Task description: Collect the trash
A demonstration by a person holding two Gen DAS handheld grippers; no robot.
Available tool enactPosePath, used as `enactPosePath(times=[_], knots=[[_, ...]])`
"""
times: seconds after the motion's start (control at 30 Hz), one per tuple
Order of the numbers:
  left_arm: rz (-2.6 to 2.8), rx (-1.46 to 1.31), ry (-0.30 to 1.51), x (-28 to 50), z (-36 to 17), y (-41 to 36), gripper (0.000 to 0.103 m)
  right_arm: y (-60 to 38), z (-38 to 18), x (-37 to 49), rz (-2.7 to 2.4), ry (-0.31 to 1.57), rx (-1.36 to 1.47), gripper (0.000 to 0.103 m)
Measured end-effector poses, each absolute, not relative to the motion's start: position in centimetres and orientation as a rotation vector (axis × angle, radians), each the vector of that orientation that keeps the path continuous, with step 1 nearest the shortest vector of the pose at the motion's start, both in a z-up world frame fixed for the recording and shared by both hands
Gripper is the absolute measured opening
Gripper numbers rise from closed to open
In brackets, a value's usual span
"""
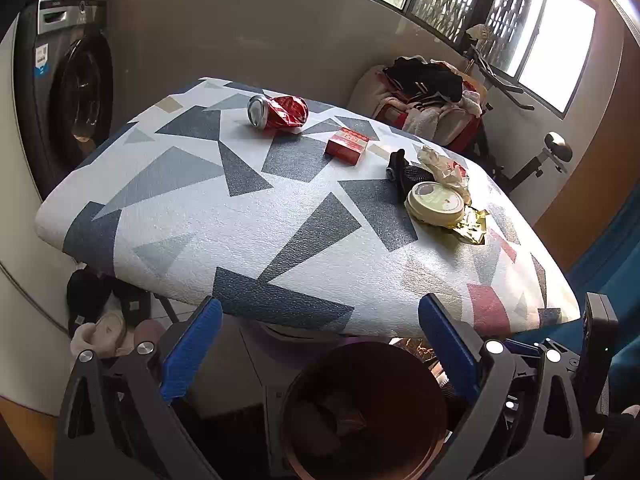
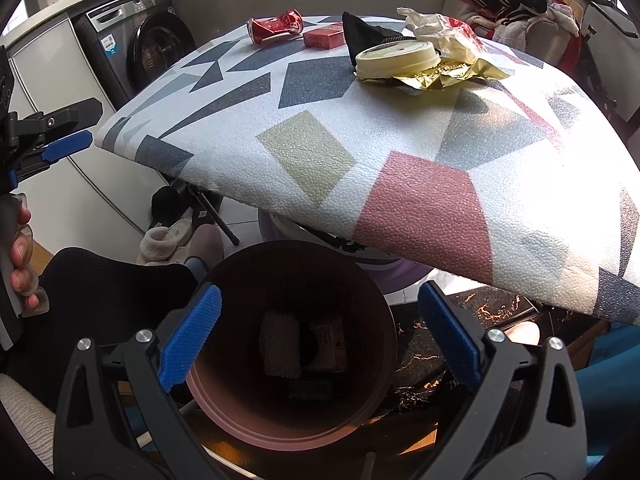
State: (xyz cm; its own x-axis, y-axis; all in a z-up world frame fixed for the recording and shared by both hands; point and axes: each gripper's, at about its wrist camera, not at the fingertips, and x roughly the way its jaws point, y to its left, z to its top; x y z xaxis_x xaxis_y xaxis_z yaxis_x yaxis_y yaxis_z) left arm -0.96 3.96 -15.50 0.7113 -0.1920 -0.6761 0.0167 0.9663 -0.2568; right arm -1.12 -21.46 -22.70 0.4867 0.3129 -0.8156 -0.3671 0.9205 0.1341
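Both tools, left point(image 1: 320, 344) & right point(image 2: 320, 336), are hanging spread apart w/ nothing held over the bin point(image 2: 292, 320). Trash is sitting on the desk point(image 2: 400, 152); go for the round lid point(image 2: 394, 60) next, approaching low & level.

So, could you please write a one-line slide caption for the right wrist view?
Open right gripper above a brown bin, with a crushed red can on the patterned table.
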Motion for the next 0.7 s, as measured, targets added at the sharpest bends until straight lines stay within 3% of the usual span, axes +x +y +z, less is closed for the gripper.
enactPosePath(times=[0.33,0.7], knots=[[-0.086,-0.259,0.765,0.0,-15.7,5.2,0.096,-22.9,-20.4,2.0,0.363,0.893,-0.107,0.097],[-0.016,-0.299,0.715,3.2,-14.6,9.1,0.096,-28.3,-15.4,12.3,0.251,0.750,-0.039,0.097]])
